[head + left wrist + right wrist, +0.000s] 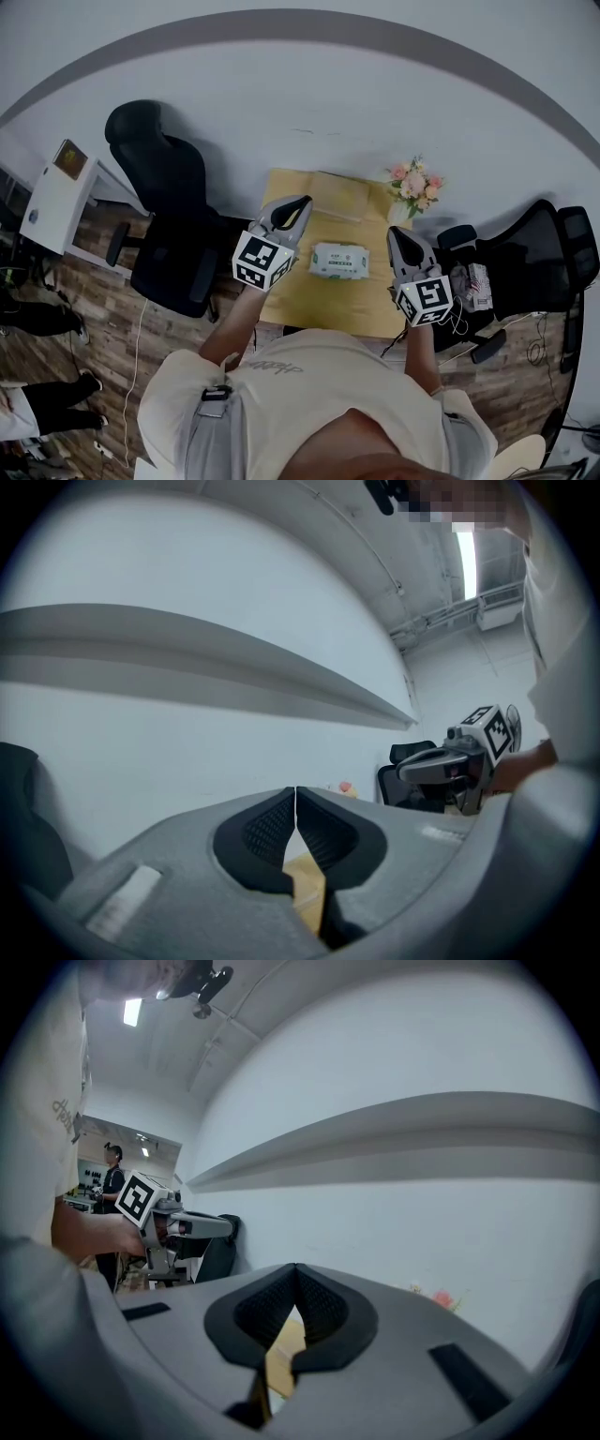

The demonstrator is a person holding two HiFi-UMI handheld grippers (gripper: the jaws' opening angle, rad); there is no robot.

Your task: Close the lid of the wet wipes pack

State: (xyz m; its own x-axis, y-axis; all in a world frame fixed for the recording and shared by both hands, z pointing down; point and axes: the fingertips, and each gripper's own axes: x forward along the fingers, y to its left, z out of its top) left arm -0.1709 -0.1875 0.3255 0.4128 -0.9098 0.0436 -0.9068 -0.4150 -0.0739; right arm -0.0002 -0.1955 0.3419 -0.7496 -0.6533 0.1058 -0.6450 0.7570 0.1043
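The wet wipes pack [339,261], white with green print, lies flat on the yellow table [291,300] between my two grippers. My left gripper [302,202] hovers to the left of the pack, raised above the table, shut with nothing in it. In the left gripper view its jaws [296,791] meet tip to tip. My right gripper [394,234] hovers to the right of the pack, also shut and empty; its jaws [295,1267] touch in the right gripper view. Neither gripper touches the pack. Both point level toward the white wall.
A vase of pink flowers [414,186] stands at the table's far right corner. A flat yellow envelope [333,195] lies at the table's far edge. Black office chairs stand left [169,216] and right [534,258] of the table. A person [37,314] stands far left.
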